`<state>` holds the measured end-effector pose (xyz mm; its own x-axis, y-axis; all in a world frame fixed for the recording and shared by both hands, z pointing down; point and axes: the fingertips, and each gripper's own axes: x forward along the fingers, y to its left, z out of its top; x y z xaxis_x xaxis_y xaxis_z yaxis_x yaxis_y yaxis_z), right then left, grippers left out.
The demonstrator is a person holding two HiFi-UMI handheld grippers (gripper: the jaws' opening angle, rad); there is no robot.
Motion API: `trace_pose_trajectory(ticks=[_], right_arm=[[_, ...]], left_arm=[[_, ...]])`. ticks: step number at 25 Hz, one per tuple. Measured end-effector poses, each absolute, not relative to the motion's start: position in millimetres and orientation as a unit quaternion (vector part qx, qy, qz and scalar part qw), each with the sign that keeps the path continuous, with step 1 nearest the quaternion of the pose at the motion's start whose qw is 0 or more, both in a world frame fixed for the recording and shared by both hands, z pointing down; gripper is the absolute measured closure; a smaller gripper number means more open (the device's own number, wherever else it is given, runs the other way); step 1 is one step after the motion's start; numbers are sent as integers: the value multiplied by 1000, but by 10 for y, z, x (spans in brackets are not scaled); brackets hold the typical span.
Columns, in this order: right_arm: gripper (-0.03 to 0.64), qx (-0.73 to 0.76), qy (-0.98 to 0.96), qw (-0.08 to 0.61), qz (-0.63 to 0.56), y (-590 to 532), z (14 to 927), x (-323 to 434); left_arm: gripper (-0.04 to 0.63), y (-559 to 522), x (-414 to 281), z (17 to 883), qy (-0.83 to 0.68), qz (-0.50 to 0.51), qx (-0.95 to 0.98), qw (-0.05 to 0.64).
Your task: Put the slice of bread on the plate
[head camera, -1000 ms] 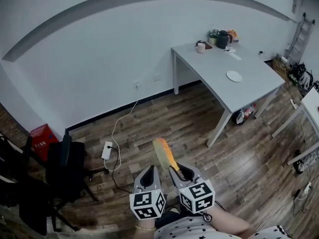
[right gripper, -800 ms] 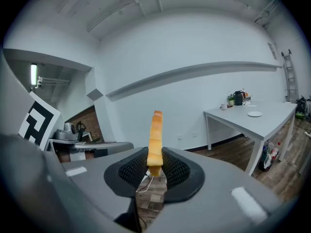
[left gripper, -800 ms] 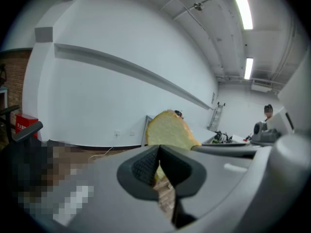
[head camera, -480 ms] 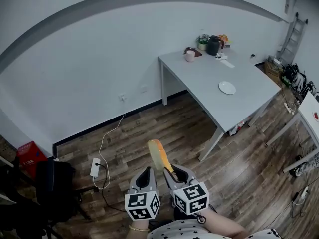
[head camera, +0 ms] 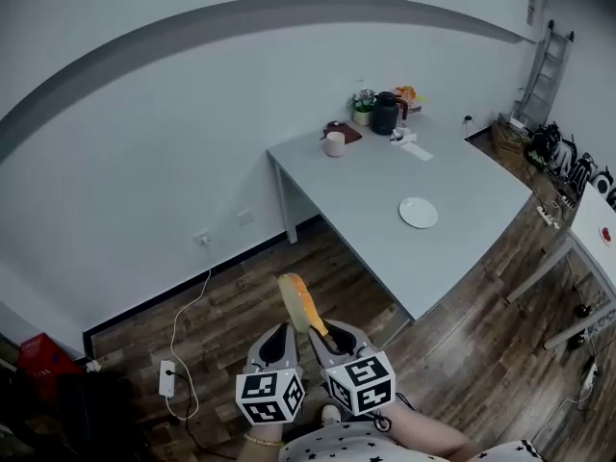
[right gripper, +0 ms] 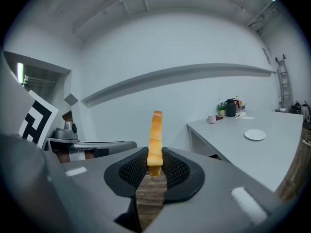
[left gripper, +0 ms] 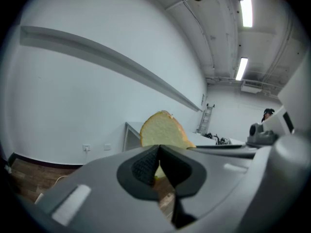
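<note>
bread: golden-yellow | plate: white | table: grey | floor: brown

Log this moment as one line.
right tool: shut on bread slice | left tool: shut, empty | plate: bare, on table

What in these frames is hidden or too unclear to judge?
- Bread bottom edge: right gripper view, buried between the right tongs.
- Plate: left gripper view, blocked by the bread and right tongs.
- Clutter behind the kettle: head view, too small to identify.
</note>
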<state>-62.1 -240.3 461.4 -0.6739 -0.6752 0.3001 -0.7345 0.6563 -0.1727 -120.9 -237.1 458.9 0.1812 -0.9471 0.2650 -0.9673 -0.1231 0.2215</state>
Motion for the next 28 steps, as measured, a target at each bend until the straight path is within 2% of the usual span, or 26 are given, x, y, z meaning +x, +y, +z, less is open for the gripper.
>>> trace_pose_trajectory(ticks=[14, 28], right_arm=[[535, 545, -817, 85, 171, -4063, 4750, 570], [535, 679, -697, 79, 217, -5948, 5017, 1779]], left_arm=[[588, -4175, -152, 4738, -511, 63, 838, 182], [588, -6430, 928, 4841, -383, 121, 900, 170]])
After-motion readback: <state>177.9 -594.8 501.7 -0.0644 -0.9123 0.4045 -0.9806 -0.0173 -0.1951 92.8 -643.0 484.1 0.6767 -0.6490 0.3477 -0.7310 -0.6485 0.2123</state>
